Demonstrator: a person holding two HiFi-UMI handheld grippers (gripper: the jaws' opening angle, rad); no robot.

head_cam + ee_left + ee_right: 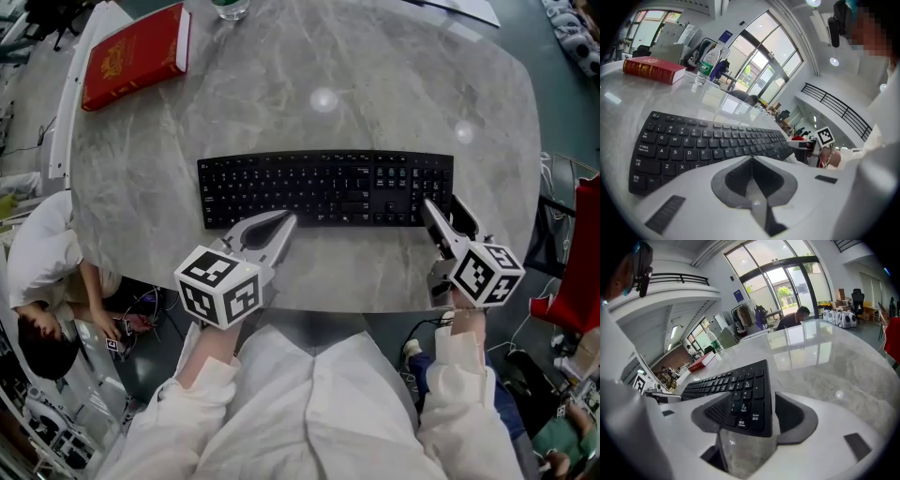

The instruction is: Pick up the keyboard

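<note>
Keyboard (323,188), black and full-width, lies flat across the middle of a grey marbled worktop (375,84), its long side facing the person who holds the tools.

At the lower right, the right gripper (441,208) points down at the keyboard's near right corner. Its fingers are spread wide with the number-pad corner between them, and neither pad appears to press on it yet. At the lower left, the left gripper (286,221) rests its tip just beside the keyboard's near edge, with its fingers pressed together on nothing.

The risks, as I judge them:
- A pinch on one corner alone would likely let the long board sag or swing.
- The polished stone looks slick, so closing fingers could push the board away instead of catching it.
- The left fingers, while together, can only prop the board, not hold it.

A red book (136,54) sits at the upper left of the worktop, and a bottle (230,7) stands at the top edge. A person (42,272) sits low at the left, beyond the rim. Tall windows (764,51) and a railed upper level surround the room.
</note>
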